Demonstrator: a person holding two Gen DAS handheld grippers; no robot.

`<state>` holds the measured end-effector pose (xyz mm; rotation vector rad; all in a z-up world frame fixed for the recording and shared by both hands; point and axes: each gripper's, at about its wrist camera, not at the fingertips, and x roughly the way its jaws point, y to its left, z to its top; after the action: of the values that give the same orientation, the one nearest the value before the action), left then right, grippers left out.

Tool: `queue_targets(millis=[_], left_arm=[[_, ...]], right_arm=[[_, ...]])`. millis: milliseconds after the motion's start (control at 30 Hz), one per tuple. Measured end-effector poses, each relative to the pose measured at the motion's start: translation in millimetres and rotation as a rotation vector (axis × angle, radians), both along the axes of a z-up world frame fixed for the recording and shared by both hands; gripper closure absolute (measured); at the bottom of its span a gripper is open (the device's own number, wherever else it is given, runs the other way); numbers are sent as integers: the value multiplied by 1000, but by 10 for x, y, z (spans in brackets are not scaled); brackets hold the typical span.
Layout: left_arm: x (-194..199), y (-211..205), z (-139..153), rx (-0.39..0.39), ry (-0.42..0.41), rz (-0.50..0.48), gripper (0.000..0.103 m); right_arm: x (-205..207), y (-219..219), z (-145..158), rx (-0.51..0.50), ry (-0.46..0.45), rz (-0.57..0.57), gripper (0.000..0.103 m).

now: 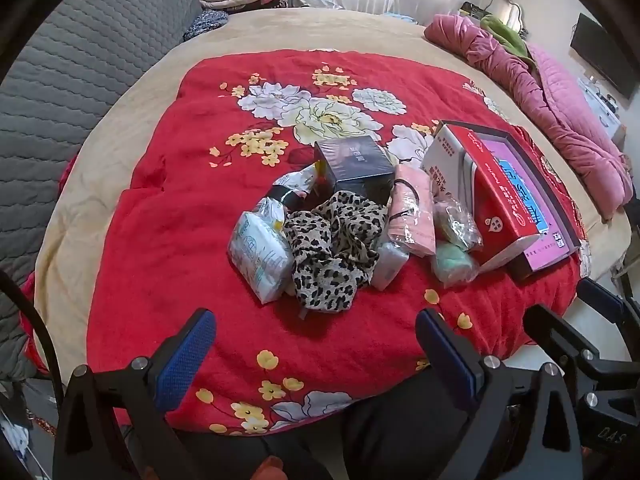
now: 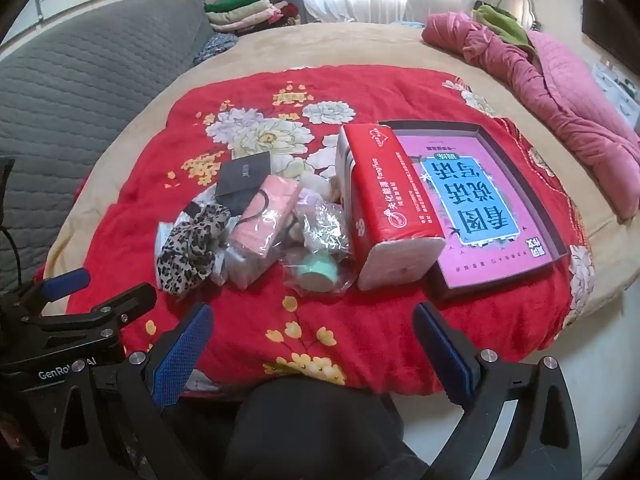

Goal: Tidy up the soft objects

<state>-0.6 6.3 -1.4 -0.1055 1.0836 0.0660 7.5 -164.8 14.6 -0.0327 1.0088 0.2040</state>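
Left wrist view: the left tongs are held wide apart and empty above a red floral blanket, where a leopard-print cloth is heaped among wrapped packets.

Right wrist view: the right tongs are likewise spread and empty; the leopard-print cloth is seen left of a red tissue pack.

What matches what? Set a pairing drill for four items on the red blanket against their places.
Things:
1. leopard-print cloth
2. red tissue pack
3. pink book
4. mint-green item

Places:
A. inside the open dark box
B. leaning on that box's edge
C. in clear wrap, beside the tissue pack
D. beside the white packet

Pairs: 1-D, 2-B, 3-A, 4-C
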Motion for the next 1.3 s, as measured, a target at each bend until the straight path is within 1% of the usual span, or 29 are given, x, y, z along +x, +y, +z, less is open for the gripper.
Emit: queue_targets(millis=[1300], left_arm=[[-24,58,21,-3,-3,13,3]], right_arm=[[-12,44,21,-10,-7,10,3]])
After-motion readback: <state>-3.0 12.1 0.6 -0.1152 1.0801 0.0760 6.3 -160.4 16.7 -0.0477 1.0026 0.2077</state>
